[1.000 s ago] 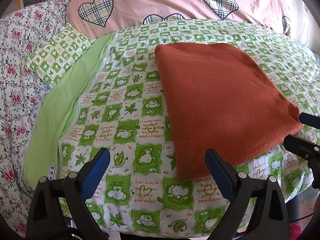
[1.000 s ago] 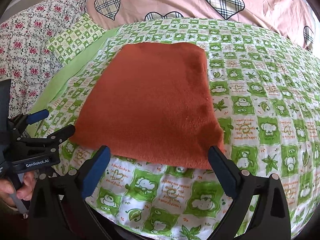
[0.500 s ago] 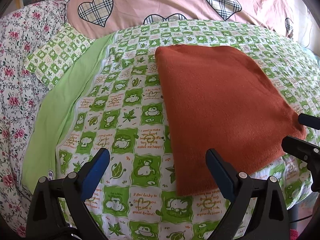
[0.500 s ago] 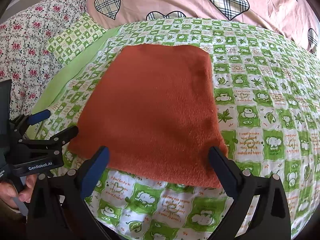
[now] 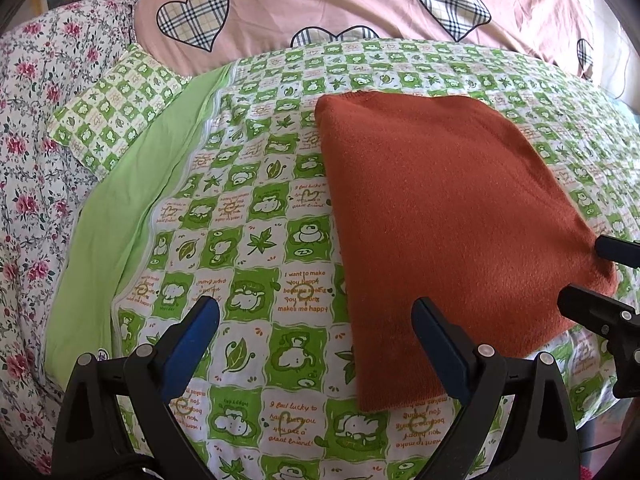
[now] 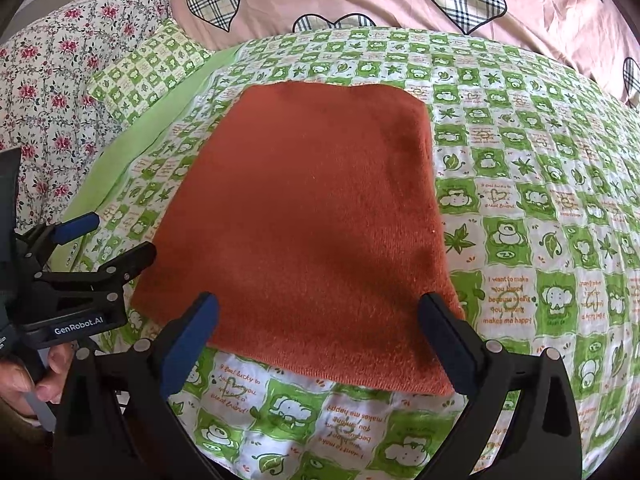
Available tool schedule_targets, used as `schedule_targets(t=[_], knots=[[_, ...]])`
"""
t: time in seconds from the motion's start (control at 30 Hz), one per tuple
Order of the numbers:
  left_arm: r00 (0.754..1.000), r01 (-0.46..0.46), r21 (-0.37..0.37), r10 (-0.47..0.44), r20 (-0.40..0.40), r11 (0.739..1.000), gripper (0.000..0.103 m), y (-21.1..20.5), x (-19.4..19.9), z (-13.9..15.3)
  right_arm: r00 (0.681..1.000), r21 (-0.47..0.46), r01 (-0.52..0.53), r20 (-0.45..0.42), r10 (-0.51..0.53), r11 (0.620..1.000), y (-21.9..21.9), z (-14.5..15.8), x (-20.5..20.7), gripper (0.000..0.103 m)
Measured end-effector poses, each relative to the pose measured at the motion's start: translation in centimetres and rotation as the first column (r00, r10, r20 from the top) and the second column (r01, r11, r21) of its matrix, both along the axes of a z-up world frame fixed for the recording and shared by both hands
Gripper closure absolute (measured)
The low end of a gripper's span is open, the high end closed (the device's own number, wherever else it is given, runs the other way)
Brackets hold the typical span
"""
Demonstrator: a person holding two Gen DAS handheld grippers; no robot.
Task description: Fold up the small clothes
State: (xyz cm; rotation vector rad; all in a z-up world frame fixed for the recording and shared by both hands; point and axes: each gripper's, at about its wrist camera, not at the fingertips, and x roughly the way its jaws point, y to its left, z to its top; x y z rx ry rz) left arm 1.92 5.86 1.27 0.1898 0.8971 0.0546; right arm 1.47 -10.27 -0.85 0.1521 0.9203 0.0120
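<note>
Now both claws nearer, cloth (image 6: 312,216) unmoved

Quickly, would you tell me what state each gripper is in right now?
Left gripper: open, holding nothing.
Right gripper: open, over the rust-orange folded garment, not gripping it.

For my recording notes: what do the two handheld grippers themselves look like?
Both the left gripper and right gripper have black plastic frames with silver rivets and two fingers faced in blue pads. The right wrist view shows white "GenRobot.AI" lettering on the left one, gripped by a bare hand.
</note>
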Motion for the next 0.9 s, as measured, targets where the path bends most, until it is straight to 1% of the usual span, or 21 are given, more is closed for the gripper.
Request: schedule_targets(t=[0.9], knots=[[1.0,0.004,0.0,-0.004,0.003,1.0,0.006,-0.28,0.3,0.47,1.0,0.005,-0.01,0.006,0.01,1.0,0.18,0.66,0.49,0.003]])
